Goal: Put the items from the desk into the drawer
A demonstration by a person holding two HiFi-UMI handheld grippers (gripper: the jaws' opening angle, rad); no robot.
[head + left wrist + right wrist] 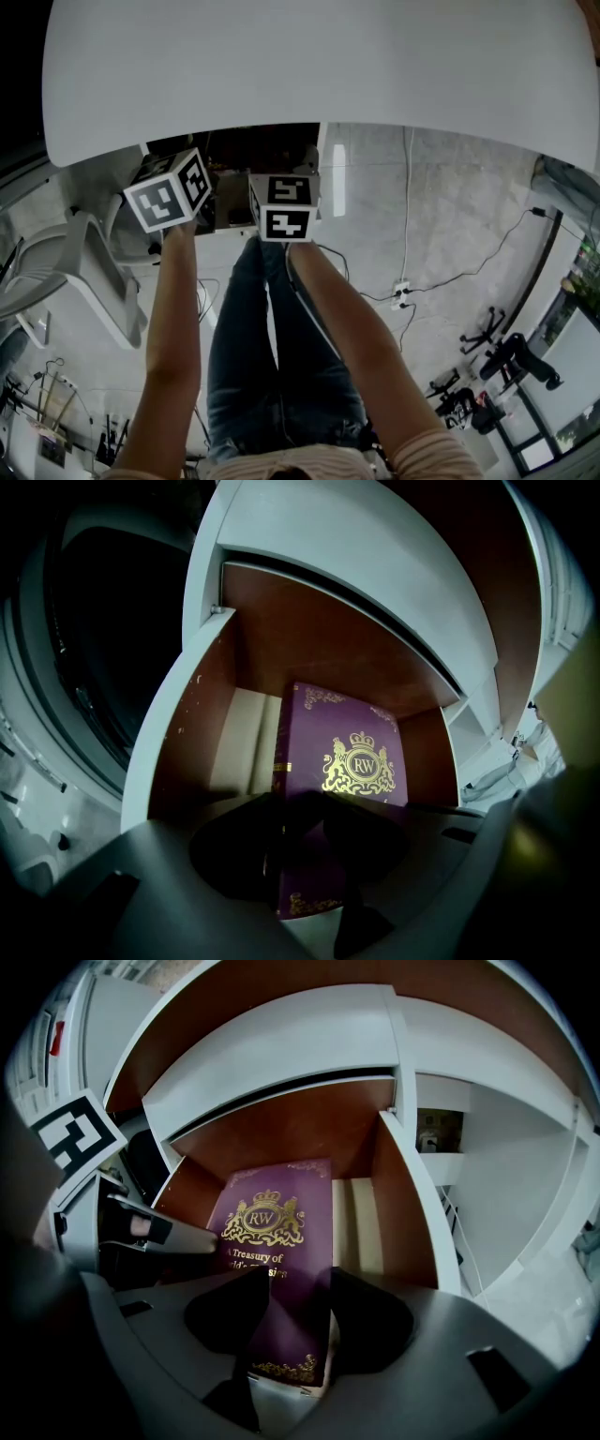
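Progress near its end, by the look. Purple book flat inside open drawer, near end under left tongs and right tongs, both spread wide, gripping nothing. No further items visible on white worktop. Left to do: shut drawer.

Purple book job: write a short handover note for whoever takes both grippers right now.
Left gripper: jaws wide, astride the near end of the purple book; can't tell if the pads press on it.
Right gripper: the same, at the book's near corner.
Book: in the open drawer under the desk.
Done: book is in the drawer.
Left: free both grippers; the head view shows nothing on the desk top, so check it, then probably close the drawer.
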